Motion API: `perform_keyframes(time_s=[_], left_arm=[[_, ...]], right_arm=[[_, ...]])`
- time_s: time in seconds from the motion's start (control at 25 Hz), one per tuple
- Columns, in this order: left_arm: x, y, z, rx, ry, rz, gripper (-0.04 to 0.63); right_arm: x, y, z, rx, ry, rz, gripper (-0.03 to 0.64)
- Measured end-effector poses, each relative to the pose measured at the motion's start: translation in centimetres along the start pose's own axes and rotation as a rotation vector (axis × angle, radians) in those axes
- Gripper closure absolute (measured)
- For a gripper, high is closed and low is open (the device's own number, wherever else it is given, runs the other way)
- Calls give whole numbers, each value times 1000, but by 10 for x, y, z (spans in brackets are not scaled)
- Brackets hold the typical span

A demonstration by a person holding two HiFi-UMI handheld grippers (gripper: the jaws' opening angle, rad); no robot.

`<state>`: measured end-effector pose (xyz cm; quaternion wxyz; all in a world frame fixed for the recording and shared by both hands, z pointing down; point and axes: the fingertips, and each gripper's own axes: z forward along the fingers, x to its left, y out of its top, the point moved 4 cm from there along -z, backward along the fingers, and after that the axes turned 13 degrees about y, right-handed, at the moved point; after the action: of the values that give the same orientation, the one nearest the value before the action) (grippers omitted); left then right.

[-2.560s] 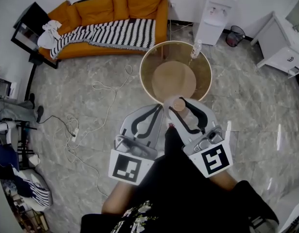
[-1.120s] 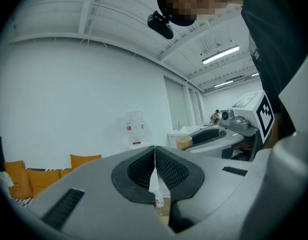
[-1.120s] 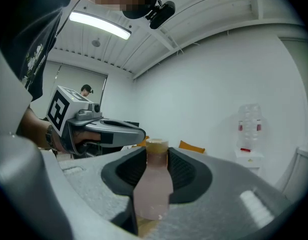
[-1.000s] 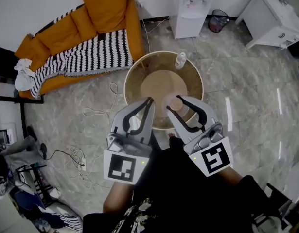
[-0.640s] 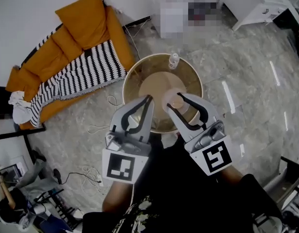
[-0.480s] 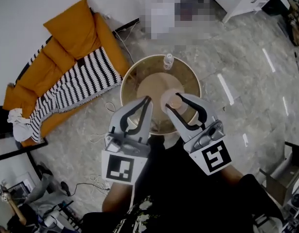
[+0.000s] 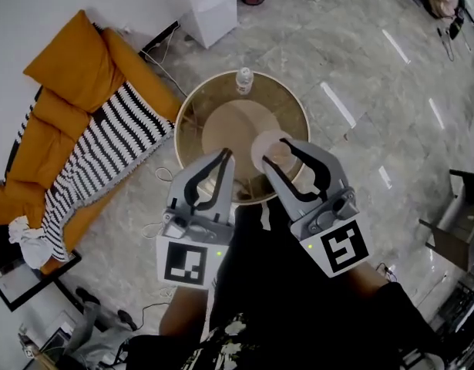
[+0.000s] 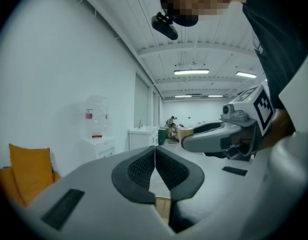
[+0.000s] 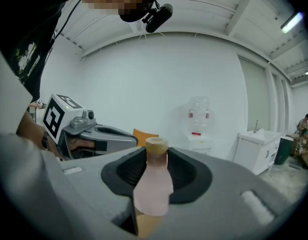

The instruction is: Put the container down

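My right gripper (image 7: 277,154) is shut on a pale pink container (image 7: 264,145) with a tan cap, held over the near side of a round glass-topped table (image 7: 192,122). In the right gripper view the container (image 9: 152,184) stands upright between the dark pads, its cap just above them. To its left, my left gripper (image 7: 223,156) hangs over the table's near edge. Its pads (image 8: 138,166) meet with nothing between them. Each gripper shows in the other's view: the right gripper (image 8: 214,134) and the left gripper (image 9: 101,136).
A clear water bottle (image 7: 243,80) stands at the table's far edge. An orange sofa (image 7: 59,91) with a striped blanket (image 7: 105,153) lies to the left. A white water dispenser (image 7: 210,2) stands by the far wall. Marble floor surrounds the table.
The head view has swung round: the sofa slid to the left and the dispenser to the top. Both grippers now sit lower over the table's near side. The container stays gripped.
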<state>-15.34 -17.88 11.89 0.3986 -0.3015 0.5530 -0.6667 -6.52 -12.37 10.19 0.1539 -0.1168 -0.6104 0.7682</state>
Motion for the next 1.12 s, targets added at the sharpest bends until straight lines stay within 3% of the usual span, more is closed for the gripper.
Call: perform_keyframes(time_s=[0.52,0.76,1.12], left_arm=[[4,-72,33,99,57,-65,581],[6,-103,52,113,84,-48,581],[9,-157,82,190,114,-108,581]], right_arm=[[-25,-86,32,81,77,49,492],[-38,-123,52,94,116,26,492],[-59,-192,73,170,172,78,492]])
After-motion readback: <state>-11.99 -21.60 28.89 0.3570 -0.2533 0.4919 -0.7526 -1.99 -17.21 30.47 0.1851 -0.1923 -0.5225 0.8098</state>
